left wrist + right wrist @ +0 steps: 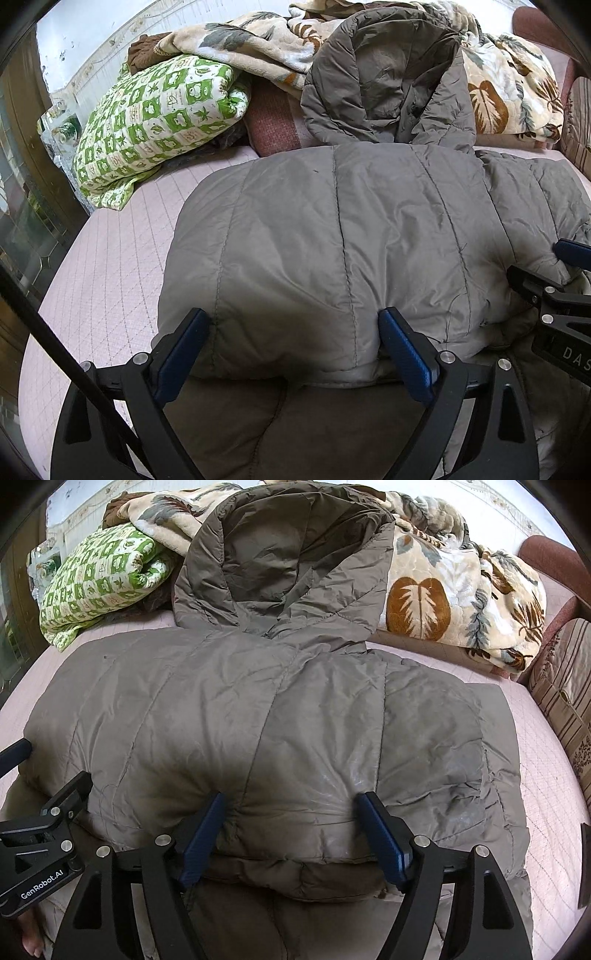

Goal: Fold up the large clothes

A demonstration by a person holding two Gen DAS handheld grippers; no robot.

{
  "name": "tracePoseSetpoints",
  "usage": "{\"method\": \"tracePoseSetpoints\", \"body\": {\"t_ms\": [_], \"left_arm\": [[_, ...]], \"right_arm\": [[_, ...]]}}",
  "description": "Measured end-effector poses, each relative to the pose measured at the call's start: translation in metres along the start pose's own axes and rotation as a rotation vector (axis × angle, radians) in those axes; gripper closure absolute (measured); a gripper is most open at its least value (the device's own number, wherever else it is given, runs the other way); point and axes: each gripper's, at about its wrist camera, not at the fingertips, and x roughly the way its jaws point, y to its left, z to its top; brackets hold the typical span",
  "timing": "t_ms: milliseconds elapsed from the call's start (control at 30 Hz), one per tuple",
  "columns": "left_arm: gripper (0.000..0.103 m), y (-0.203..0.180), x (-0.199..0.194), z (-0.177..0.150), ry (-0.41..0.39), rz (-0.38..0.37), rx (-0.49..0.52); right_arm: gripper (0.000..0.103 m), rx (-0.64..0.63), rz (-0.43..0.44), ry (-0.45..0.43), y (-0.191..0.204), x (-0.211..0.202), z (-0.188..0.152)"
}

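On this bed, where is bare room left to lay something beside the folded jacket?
Free: the pink mattress cover between the grey padded jacket and the green patterned quilt, and the strip between the jacket and the striped cushion. Crowded: the far side, under the leaf-print blanket and the hood.

Both wrist views look steeply down, close over the jacket [332, 240].

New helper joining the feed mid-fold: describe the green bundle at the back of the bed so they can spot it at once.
Start from the pink quilted bed with the grey puffer coat spread across it. Beyond the coat's hood, at the far left against the headboard, lies the green-and-white checked quilt, rolled into a bundle. Its bright checks with small motifs set it apart from the beige leaf-print blanket beside it.
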Motion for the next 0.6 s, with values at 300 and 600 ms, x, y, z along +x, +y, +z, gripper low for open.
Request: {"method": "tracePoseSetpoints", "body": {"t_ms": [300, 600], "left_arm": [[0.009, 0.0003, 0.0003, -0.0002, -0.001, 0.000, 0.001], [0.009, 0.0007, 0.0004, -0.0004, -0.002, -0.001, 0.000]], "right_arm": [[0.023, 0.001, 0.001, -0.001, 0.0000, 0.0002, 0.0000], [0.021, 0.005, 0.006, 0.001, -0.0009, 0.0005, 0.0002]]}}
